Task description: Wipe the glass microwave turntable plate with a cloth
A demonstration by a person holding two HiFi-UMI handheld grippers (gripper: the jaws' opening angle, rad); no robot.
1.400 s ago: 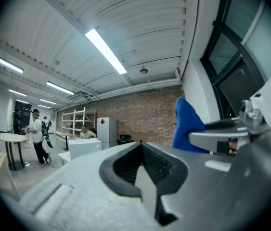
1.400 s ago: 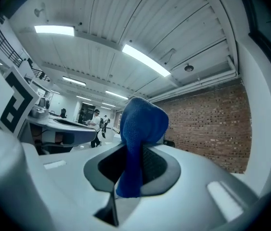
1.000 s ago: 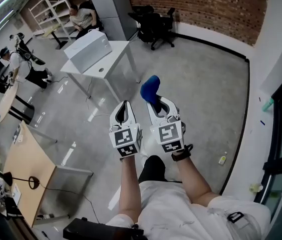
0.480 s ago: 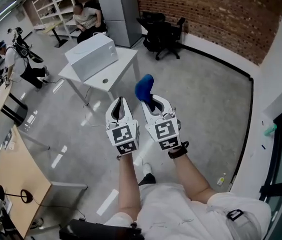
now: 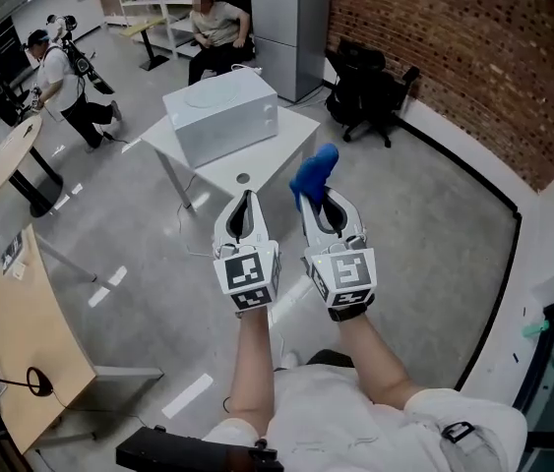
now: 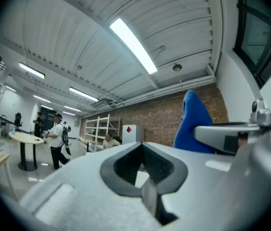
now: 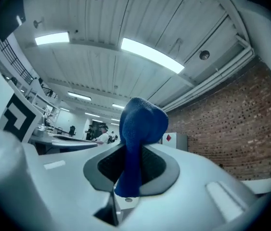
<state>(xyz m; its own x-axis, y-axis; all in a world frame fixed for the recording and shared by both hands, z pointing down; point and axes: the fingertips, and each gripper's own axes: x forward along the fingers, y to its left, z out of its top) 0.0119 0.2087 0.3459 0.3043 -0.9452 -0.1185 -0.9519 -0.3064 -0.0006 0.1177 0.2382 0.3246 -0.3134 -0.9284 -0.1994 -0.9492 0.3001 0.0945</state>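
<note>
My right gripper [image 5: 324, 197] is shut on a blue cloth [image 5: 314, 173], which sticks up out of its jaws [image 7: 140, 124]. Beside it, my left gripper [image 5: 247, 197] is shut with nothing in it; from the left gripper view the cloth [image 6: 193, 124] shows at the right. Both are held at chest height over the floor. Ahead stands a white microwave [image 5: 222, 116] on a white table [image 5: 267, 155]. A faint round clear shape [image 5: 208, 94] lies on the microwave's top; I cannot tell whether it is the glass plate.
A small round object [image 5: 243, 178] sits on the table's near part. Black office chairs [image 5: 370, 91] stand by the brick wall. A seated person [image 5: 219, 23] and a standing person [image 5: 60, 77] are beyond. A wooden desk [image 5: 21, 332] is at my left.
The microwave table has come nearer and more to the middle of the head view. Both grippers keep the same pose, the right one still holding the cloth.
</note>
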